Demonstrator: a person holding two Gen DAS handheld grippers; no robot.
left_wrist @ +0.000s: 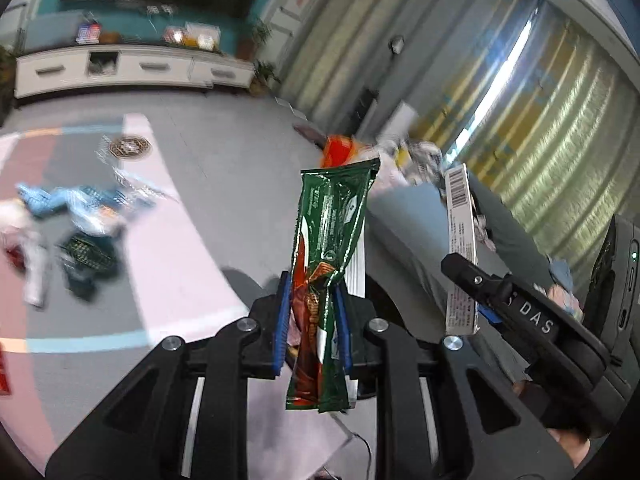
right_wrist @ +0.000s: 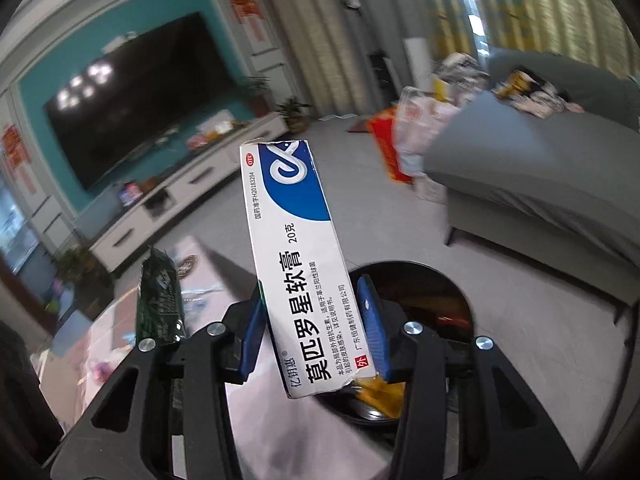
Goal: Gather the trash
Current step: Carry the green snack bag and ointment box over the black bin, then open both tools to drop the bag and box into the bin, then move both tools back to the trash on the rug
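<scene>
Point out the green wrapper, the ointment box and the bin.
green wrapper (left_wrist: 334, 216), left wrist view, mid-body.
ointment box (right_wrist: 298, 252), right wrist view, printed front face.
bin (right_wrist: 448, 280), right wrist view, dark rim.

1 green wrapper (left_wrist: 332, 240), 1 ointment box (right_wrist: 304, 264), perhaps 1 bin (right_wrist: 448, 280).

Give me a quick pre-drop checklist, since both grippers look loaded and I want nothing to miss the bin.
1. Left gripper pinches the green wrapper between its blue pads: ok.
2. Right gripper clamps the white and blue ointment box: ok.
3. Round black bin lies under the right gripper, orange trash already inside: ok.
4. Wrapper over the bin: not ok in the left wrist view, which shows table and floor beneath it, no bin.
5. Box held square: not ok, it tilts and its lower end sticks out past the pads.
6. Trash left to collect: not ok, blue and clear wrappers still lie on the table.
</scene>
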